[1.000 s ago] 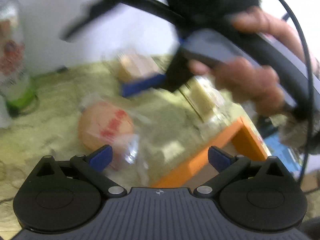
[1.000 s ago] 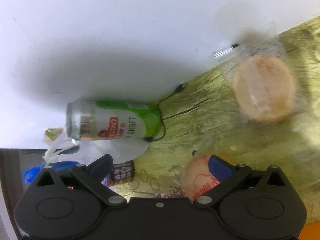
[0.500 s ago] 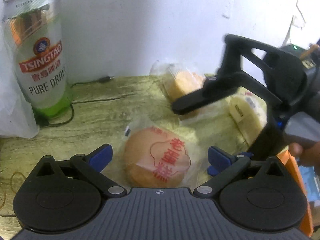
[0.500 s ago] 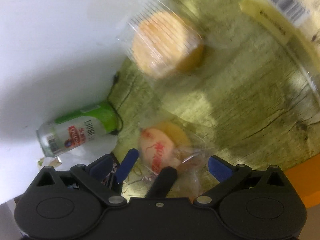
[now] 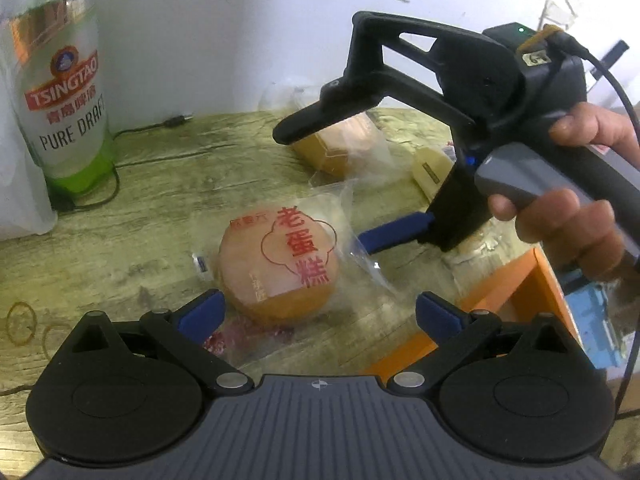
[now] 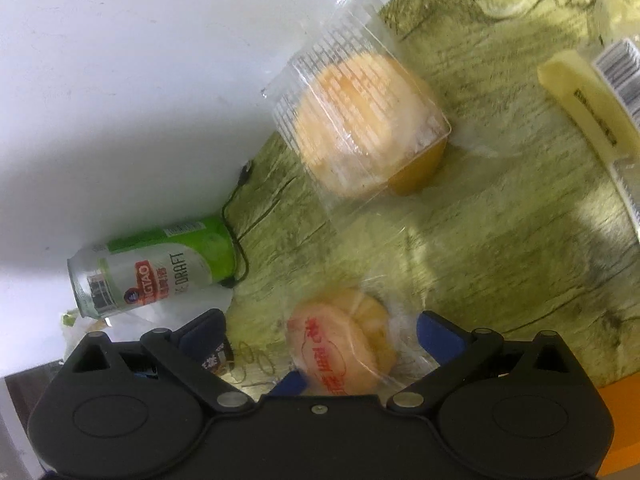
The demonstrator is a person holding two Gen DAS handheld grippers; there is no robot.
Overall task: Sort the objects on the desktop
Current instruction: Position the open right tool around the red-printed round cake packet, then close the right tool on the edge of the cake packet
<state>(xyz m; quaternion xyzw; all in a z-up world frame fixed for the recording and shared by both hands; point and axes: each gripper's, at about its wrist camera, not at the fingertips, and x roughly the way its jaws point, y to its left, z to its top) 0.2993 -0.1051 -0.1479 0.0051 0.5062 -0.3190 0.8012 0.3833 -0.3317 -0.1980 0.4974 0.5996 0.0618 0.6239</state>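
A round cake in a clear wrapper with red print (image 5: 280, 264) lies on the wooden tabletop (image 5: 160, 208). My left gripper (image 5: 319, 313) is open, its blue fingertips on either side of the cake's near edge. In the right wrist view the same cake (image 6: 340, 352) sits between the tips of my open right gripper (image 6: 320, 332). The right gripper's blue finger (image 5: 394, 232) rests by the wrapper's right edge, and a hand (image 5: 576, 216) holds that gripper. A second wrapped cake (image 5: 344, 148) lies further back near the wall.
A green and silver beer can (image 5: 60, 80) stands at the back left with a black cable (image 5: 132, 132) beside it. A pale yellow packaged snack (image 6: 588, 100) lies at the right. An orange box (image 5: 516, 280) is at the front right. A white plastic bag (image 5: 16, 208) is at the far left.
The left gripper has swung round and closed in on the printed cake. The right gripper has come down beside the cake, which now sits between its tips.
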